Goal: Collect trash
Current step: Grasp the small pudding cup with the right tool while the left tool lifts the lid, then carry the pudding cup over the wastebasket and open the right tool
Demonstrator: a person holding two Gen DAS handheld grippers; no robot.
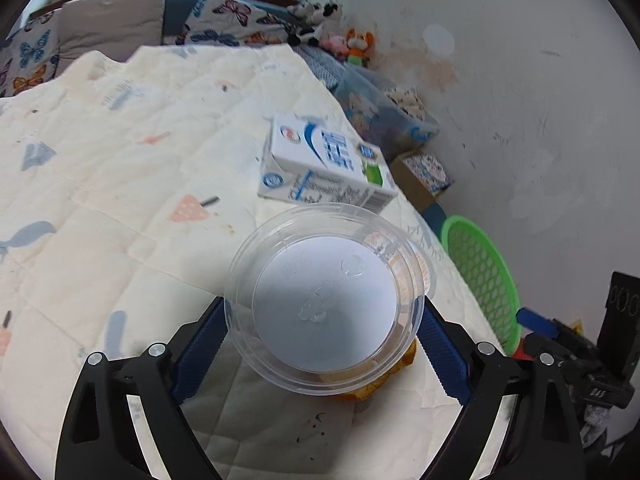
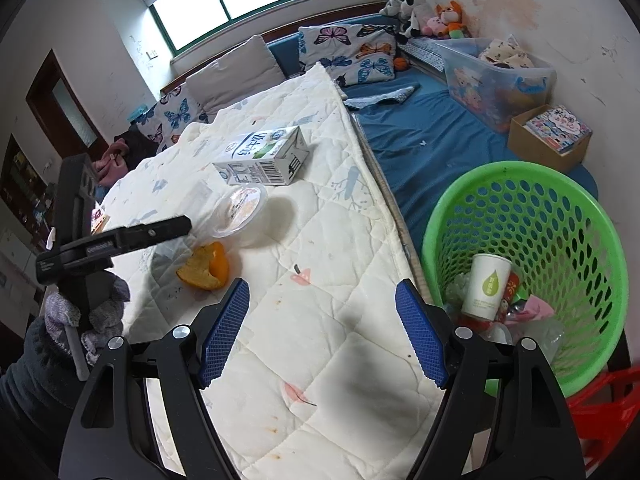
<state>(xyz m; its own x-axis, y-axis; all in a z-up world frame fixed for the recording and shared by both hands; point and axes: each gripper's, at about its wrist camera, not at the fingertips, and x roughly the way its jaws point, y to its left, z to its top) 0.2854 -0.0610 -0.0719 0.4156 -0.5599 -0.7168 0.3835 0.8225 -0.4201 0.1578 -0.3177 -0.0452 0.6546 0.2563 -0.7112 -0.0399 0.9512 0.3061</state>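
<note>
The left gripper (image 1: 322, 344) has its blue fingers (image 1: 200, 350) closed against the sides of a clear plastic cup (image 1: 326, 300), held above the quilted bed cover (image 1: 120, 184); the cup appears empty, its white base visible. An orange peel (image 2: 206, 266) lies on the cover under the cup. The right gripper (image 2: 322, 330) hangs over the cover's near edge with fingers (image 2: 224, 330) spread apart, holding nothing. Just to its right stands a green mesh basket (image 2: 560, 216) containing a white paper cup (image 2: 488, 286) with a green drop logo, plus wrappers and clear plastic. Farther on the cover lies a milk carton (image 2: 262, 156), printed with Chinese characters and a barcode; the text is not legible.
</note>
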